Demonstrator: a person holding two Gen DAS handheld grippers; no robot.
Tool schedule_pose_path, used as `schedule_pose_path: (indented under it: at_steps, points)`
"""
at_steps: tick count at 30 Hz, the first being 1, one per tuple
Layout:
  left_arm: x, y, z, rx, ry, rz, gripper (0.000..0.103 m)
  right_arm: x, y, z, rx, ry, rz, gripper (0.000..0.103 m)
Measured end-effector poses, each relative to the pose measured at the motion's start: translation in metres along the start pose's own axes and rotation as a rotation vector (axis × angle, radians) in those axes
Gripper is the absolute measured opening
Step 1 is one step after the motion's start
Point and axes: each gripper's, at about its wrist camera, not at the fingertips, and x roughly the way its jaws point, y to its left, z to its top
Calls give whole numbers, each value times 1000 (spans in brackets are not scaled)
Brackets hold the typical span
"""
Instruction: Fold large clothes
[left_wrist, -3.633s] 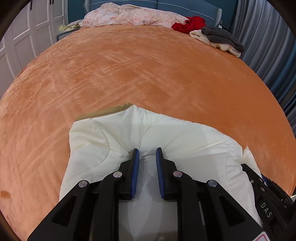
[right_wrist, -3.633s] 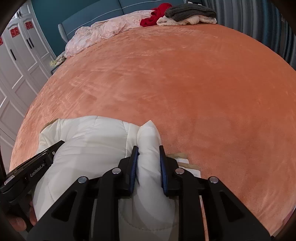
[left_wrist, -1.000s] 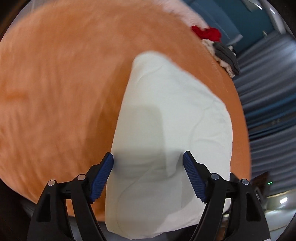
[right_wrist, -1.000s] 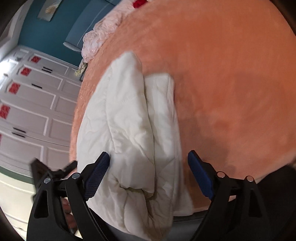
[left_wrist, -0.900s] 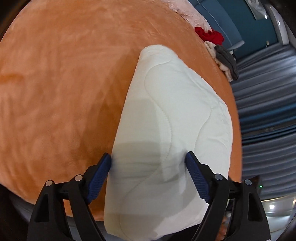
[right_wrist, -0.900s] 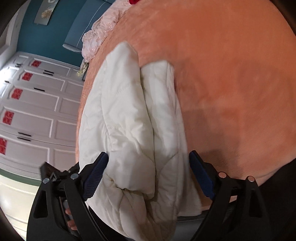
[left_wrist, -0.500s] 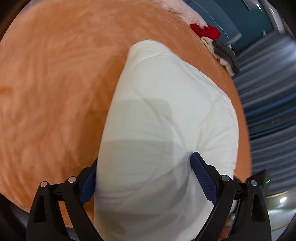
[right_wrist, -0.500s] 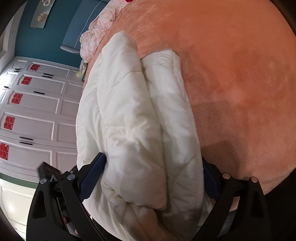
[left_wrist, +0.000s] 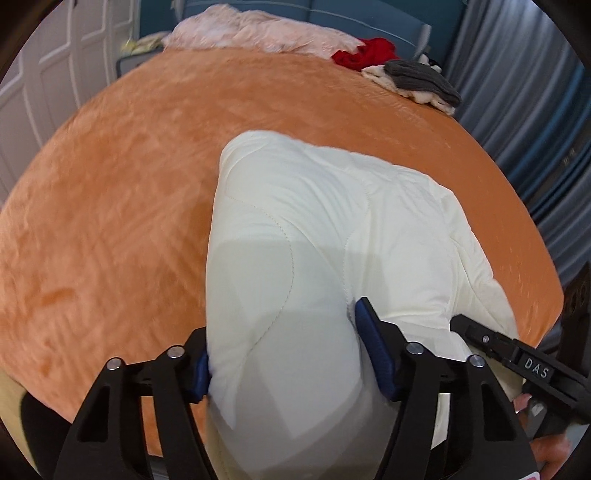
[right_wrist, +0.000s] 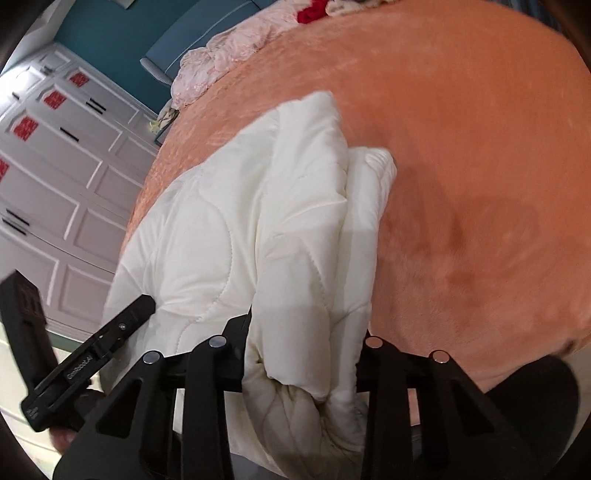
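Observation:
A white quilted padded jacket (left_wrist: 314, 206), folded into a thick bundle, lies on the orange bedcover (left_wrist: 110, 184) with its near end at the bed's front edge. My left gripper (left_wrist: 284, 343) has that near end bulging between its blue pads; its jaws are closing and press into the padding. In the right wrist view the jacket (right_wrist: 229, 229) shows as two stacked folds. My right gripper (right_wrist: 306, 332) pinches the right-hand fold, jaws closing, its pads hidden by fabric. Each gripper shows at the edge of the other's view.
At the bed's far end lie pink bedding (left_wrist: 258, 33), a red garment (left_wrist: 364, 53) and a grey and cream pile of clothes (left_wrist: 417, 83). Blue-grey curtains (left_wrist: 535, 110) hang on the right. White wardrobe doors (right_wrist: 55, 166) stand to the left.
Both grippers went from wide open astride the jacket's near end to squeezing it. Both hands rose and rolled, and the near end has bunched up between the fingers.

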Motion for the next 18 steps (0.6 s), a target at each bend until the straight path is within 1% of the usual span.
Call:
schedule_pose_path:
  at_steps: [5,10,18]
  points:
    - [-16,-14,7,39,-38,-1,58,-20,7,0,-41,-51,-26,31]
    - [-38,-27,11,77,-90,-7,57,-44,18,1,-87,-108,-46,30]
    - [-79,-41,23,104,-178,-50,56,-91,37,7,-163,-222,-70,30]
